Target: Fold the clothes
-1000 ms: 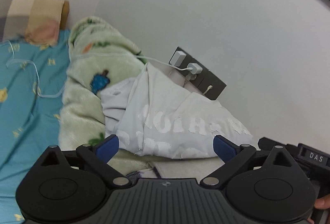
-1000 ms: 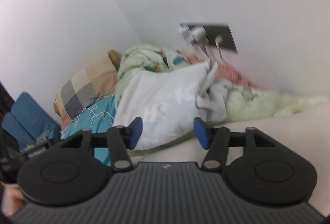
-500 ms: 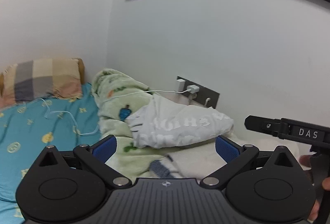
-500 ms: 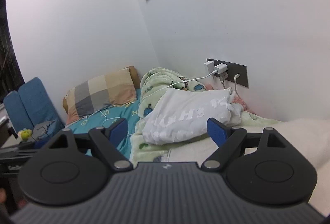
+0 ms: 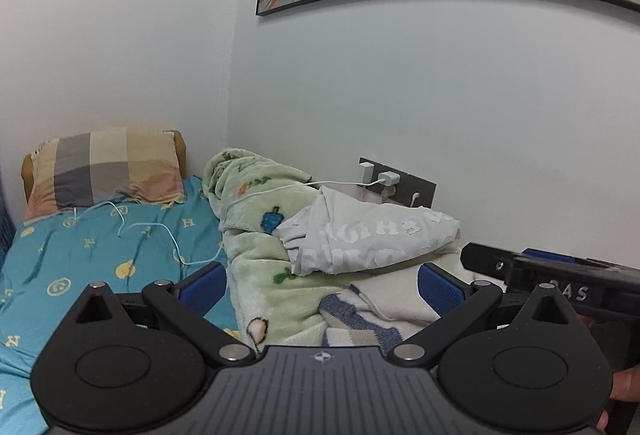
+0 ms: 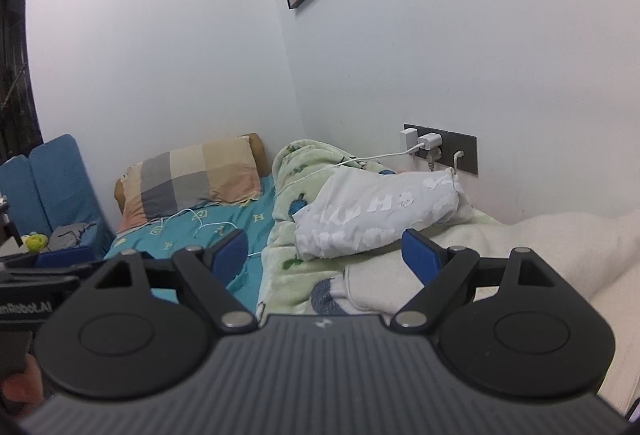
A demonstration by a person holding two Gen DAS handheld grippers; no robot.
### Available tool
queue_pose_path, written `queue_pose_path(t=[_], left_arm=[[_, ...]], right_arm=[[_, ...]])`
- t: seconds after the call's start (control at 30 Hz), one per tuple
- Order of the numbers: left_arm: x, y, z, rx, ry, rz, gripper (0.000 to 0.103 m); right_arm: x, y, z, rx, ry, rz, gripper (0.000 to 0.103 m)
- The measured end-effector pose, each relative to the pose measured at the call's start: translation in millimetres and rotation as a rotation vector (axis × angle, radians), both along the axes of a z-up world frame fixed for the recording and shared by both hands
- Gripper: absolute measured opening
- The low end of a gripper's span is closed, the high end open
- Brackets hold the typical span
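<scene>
The crumpled white printed T-shirt (image 5: 368,237) is lying ahead of both wide-open, empty grippers, left gripper (image 5: 322,285) and right gripper (image 6: 326,249). Its long axis is running left-right along the wall. It is probably nearer the right one, though the fisheye makes that hard to judge.

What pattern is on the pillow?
Checks of grey, beige and peach on the pillow, clearest from the right wrist.

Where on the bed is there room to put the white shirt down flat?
The teal sheet between the checked pillow and the green blanket is mostly bare, crossed only by a thin white cable. The wall side is crowded: white shirt piled on blankets.
</scene>
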State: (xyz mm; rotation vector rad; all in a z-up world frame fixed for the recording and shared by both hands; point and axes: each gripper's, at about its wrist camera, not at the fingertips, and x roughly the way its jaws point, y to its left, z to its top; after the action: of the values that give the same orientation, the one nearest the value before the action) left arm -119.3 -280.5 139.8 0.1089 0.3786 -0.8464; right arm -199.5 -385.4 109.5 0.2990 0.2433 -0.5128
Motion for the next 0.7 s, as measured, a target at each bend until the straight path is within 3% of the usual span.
queue_pose_path(t=[0.1,0.7], left_arm=[[-5,0,0,0.018,-0.028,-0.005,0.103],[-1,-15,-10,0.043,-0.011,0.001,0.103]], right_arm=[[2,7,-5,-0.015,0.013,-0.012,0.085],[-5,5,-6,-0.038,0.039,-0.033,0.085]])
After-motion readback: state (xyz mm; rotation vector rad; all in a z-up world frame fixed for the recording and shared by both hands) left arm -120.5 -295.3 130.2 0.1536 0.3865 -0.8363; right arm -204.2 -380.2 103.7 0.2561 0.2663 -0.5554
